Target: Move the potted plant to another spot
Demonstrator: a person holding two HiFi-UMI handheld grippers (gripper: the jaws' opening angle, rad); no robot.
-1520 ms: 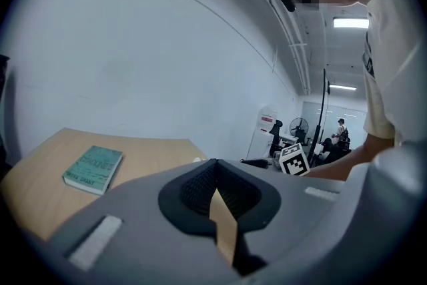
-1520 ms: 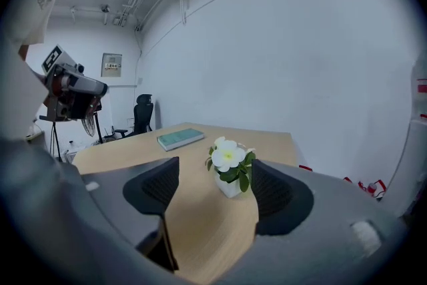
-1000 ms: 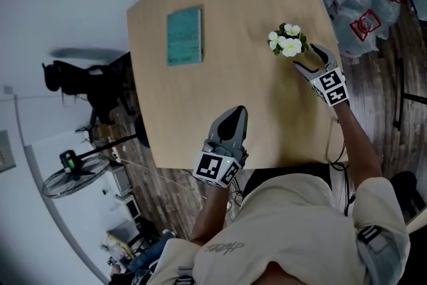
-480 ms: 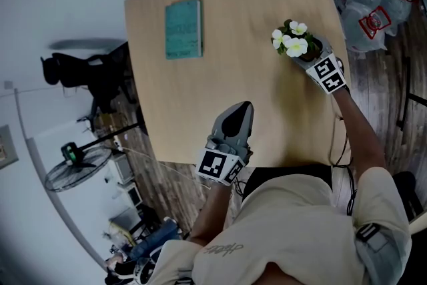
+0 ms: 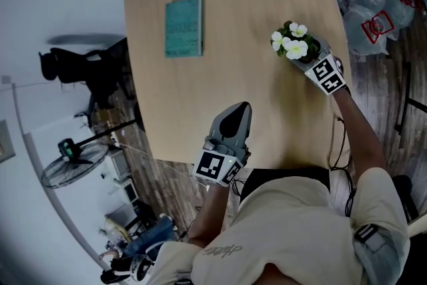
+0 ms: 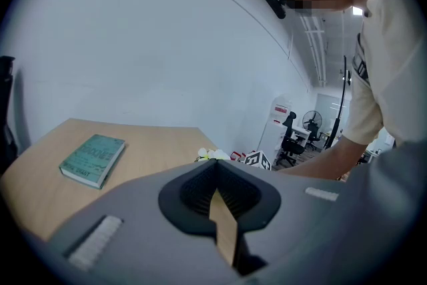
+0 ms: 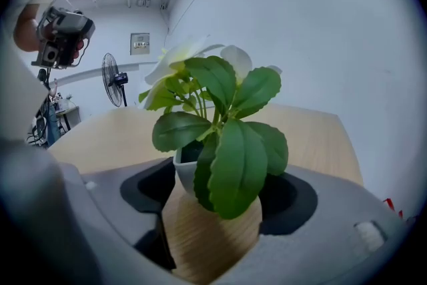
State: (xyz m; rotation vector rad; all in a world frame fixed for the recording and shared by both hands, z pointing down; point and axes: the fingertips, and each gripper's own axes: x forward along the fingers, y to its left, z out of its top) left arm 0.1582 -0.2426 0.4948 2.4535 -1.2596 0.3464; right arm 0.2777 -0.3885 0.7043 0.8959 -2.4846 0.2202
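Wood-topped desk point(image 5: 233, 23), pale grain, with a teal book point(image 5: 184, 28) lying flat toward its far left. Potted plant point(image 5: 293, 45) stands near the desk's right edge, well apart from the book. Right gripper point(image 5: 312, 58) reaches in from the person's side and straddles the pot; its jaws have just been opening and stand wide, with the small white pot between them. In the right gripper view there is a gap at either side of the pot and I see no pad pressing on it. Left gripper point(image 5: 233, 115) hangs over the near edge of the desk with its jaws together and nothing in them, apparently taking no part. Step in hand, as I judge it: the reach is done, the grasp is not yet made, and the pot sits on the desk unlifted. Next move calls for closing on the pot wall below the foliage, so that no leaf is pinched, then a straight lift and a carry to a bare patch of desk. Plant stands upright with its long axis vertical, stems rising from the pot to white flowers on top; broad leaves droop toward the right gripper's camera
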